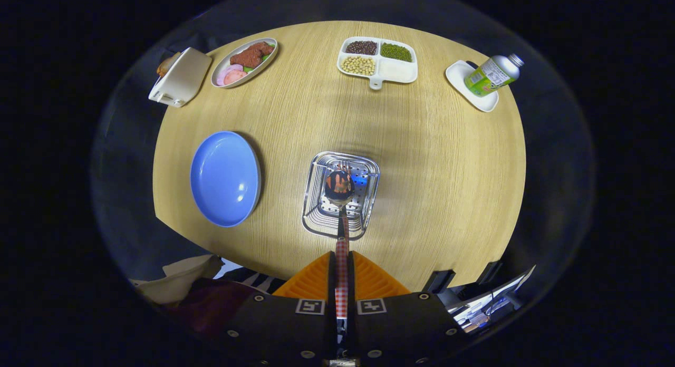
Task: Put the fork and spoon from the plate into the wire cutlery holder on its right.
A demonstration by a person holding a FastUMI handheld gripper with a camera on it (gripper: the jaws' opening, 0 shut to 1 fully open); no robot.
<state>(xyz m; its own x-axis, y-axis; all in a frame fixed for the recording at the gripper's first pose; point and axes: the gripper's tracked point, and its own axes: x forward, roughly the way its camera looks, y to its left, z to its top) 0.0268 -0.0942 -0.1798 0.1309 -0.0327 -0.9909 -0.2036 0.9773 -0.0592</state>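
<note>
Clamping the gripper tight on a spoon handle — its bowl hangs over the wire holder just ahead, with the blue plate off to the left on the bench.

Count on round wooden table, 1:
- blue plate: 1
- wire cutlery holder: 1
- spoon, checked handle: 1, clamped between both fingers of the gripper (1)
- fork tines in holder, behind spoon bowl: 1, partly hidden
- four-compartment dish of beans: 1
- oval dish of food: 1
- small white tray: 1
- bottle: 1
- white box-like container: 1
</note>
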